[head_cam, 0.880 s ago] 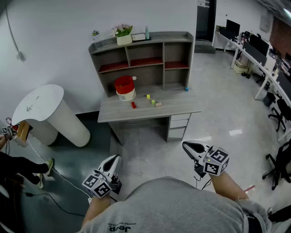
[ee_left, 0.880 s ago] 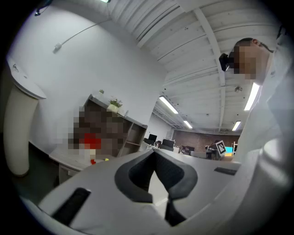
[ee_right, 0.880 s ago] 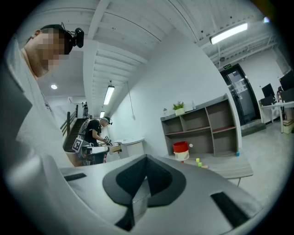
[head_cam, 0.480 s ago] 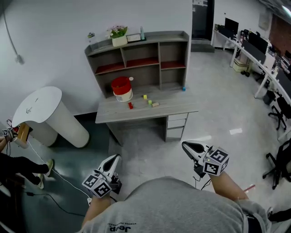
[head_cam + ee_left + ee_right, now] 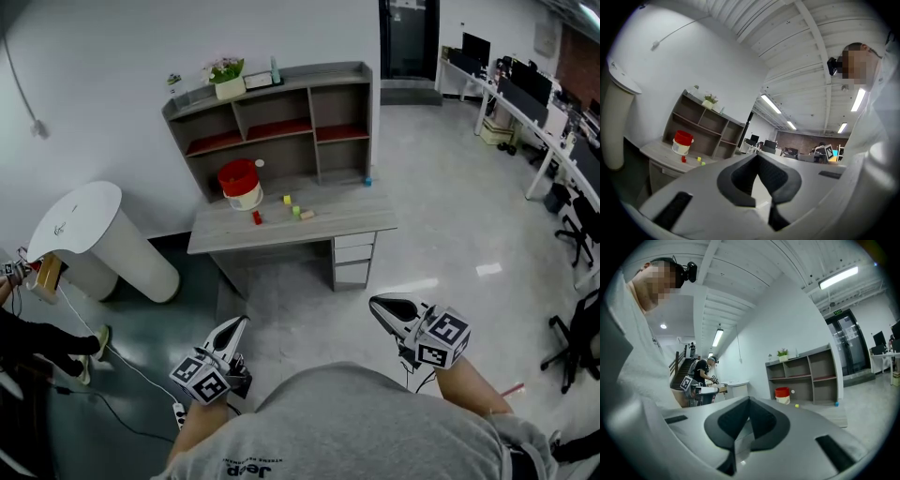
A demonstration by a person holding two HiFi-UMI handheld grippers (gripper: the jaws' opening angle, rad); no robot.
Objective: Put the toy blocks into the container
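Desk further left in view; left tool and right tool pinched together, empty.

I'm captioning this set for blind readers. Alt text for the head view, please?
A person holds a left gripper and a right gripper, both shut and empty, far short of a grey desk with shelves, where a red-and-cream container stands beside scattered small toy blocks.
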